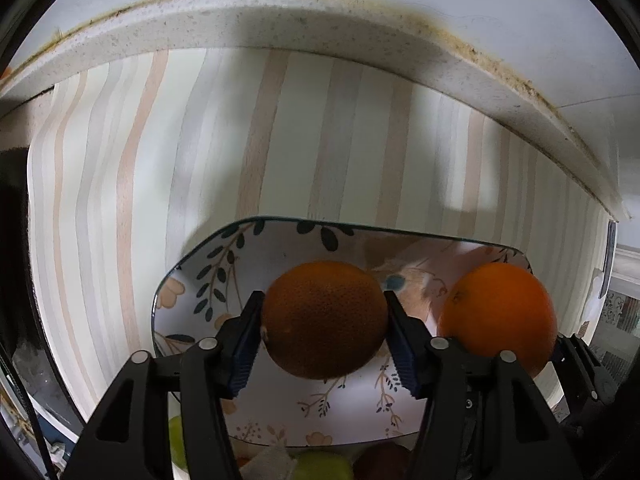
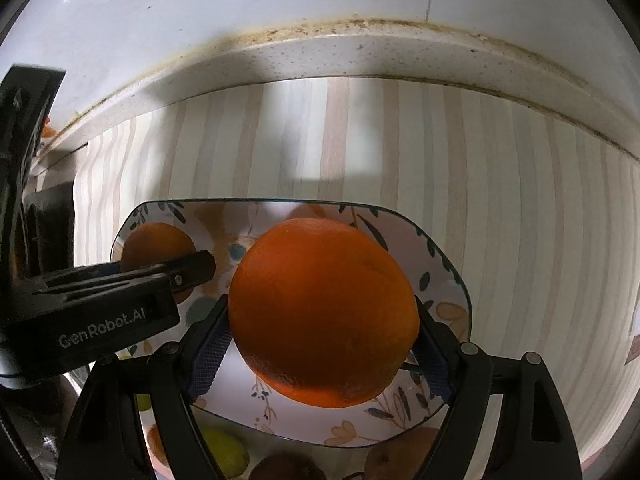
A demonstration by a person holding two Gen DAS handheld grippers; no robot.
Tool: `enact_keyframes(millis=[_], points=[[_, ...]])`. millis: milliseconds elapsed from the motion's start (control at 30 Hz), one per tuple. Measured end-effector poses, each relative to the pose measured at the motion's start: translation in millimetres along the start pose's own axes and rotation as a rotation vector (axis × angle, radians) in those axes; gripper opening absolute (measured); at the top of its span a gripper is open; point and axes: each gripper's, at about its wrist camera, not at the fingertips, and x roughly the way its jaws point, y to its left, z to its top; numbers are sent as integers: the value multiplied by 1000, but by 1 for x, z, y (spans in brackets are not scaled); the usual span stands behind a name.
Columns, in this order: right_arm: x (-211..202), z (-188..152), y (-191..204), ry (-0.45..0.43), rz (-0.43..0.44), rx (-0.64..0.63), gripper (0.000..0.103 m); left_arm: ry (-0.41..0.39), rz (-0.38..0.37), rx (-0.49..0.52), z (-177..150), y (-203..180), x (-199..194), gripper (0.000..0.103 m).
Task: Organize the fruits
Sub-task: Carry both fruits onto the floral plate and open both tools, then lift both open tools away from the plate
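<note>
Both grippers, left (image 1: 324, 320) marked "GenRobot.AI", right (image 2: 324, 336), pinch oranges, seemingly above a floral plate (image 1: 208, 280).

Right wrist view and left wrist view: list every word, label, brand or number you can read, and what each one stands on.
"GenRobot.AI" on the black body of the left gripper, seen in the right wrist view.
Left wrist view: no legible text.
The floral plate and the oranges carry no lettering.

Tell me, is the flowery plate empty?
Cannot tell for sure. Both oranges, the dark one and the bright one, sit gripped in claws over the plate.
</note>
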Motion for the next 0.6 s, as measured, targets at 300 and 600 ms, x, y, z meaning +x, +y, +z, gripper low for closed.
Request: enact_keyframes(millis=[300, 600], points=[[-33, -7, -9, -46, -31, 31, 96, -66, 32, -16, -16, 23, -28, 83], [-70, -51, -3, -73, -105, 37, 96, -170, 94, 1, -90, 57, -76, 83]])
